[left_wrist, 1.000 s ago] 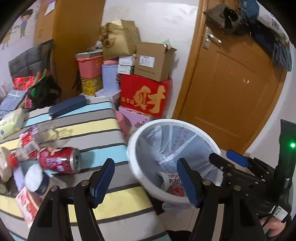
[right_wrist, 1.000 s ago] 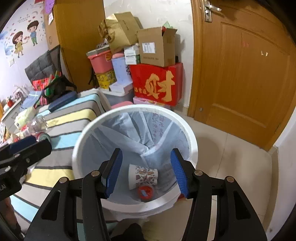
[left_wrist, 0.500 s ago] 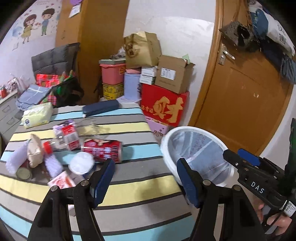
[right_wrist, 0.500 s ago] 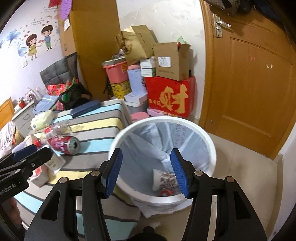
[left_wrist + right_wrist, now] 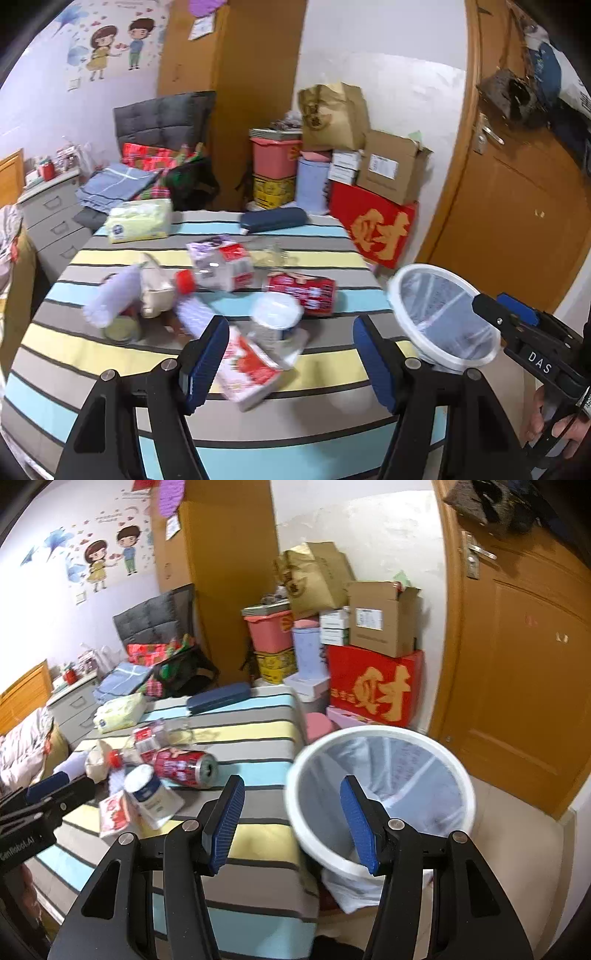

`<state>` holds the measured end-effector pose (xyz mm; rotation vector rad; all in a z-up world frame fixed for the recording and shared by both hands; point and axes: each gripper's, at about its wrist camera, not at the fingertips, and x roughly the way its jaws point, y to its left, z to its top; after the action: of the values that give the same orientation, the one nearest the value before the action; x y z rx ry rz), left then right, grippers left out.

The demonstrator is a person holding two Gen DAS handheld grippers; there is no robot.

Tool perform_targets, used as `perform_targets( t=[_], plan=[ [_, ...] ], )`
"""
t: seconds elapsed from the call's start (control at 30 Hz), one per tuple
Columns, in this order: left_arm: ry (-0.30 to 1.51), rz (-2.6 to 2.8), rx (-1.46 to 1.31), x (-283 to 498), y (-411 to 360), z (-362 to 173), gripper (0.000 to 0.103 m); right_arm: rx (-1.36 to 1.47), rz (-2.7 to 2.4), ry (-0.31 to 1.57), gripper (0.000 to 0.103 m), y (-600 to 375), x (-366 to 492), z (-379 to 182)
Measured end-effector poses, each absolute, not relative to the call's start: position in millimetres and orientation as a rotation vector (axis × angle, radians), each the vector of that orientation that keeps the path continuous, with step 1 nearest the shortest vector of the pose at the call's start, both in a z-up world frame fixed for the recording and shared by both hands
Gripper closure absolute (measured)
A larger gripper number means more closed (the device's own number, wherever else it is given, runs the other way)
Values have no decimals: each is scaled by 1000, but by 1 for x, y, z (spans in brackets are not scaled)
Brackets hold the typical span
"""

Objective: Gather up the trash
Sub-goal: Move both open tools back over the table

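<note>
A white trash bin [image 5: 380, 786] with a pale liner stands on the floor at the right end of the striped table [image 5: 295, 410]. Trash lies in a heap on the table: a red can [image 5: 301, 291] on its side, a white-lidded tub [image 5: 275, 314], a red-and-white wrapper [image 5: 247, 369], a clear bottle with a red cap [image 5: 218, 266], a crumpled beige bag [image 5: 155, 288]. My left gripper [image 5: 290, 362] hangs open above the wrapper, holding nothing. My right gripper [image 5: 291, 823] is open and empty over the table edge and the bin's rim; it also shows as the right gripper [image 5: 524, 332] beside the bin [image 5: 439, 317].
A dark blue case [image 5: 273, 219] and a yellow tissue pack [image 5: 138, 219] lie at the table's far side. Stacked boxes, among them a red one [image 5: 373, 685], stand against the wall. A wooden door [image 5: 517, 664] is at right, grey drawers [image 5: 51, 221] at left.
Both grippers have swung left and back, away from the bin and toward the table's trash heap. The bin has slid to the right in both views. The jaws stayed as wide as before.
</note>
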<state>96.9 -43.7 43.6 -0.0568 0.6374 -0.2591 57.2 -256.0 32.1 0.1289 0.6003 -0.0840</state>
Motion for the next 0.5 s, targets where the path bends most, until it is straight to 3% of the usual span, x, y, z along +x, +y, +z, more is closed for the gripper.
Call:
perform_targets(
  t=[0.5],
  plan=[
    [657,-82,-119,114,63,29,32,45,43,663,47,-202,93,14]
  ],
)
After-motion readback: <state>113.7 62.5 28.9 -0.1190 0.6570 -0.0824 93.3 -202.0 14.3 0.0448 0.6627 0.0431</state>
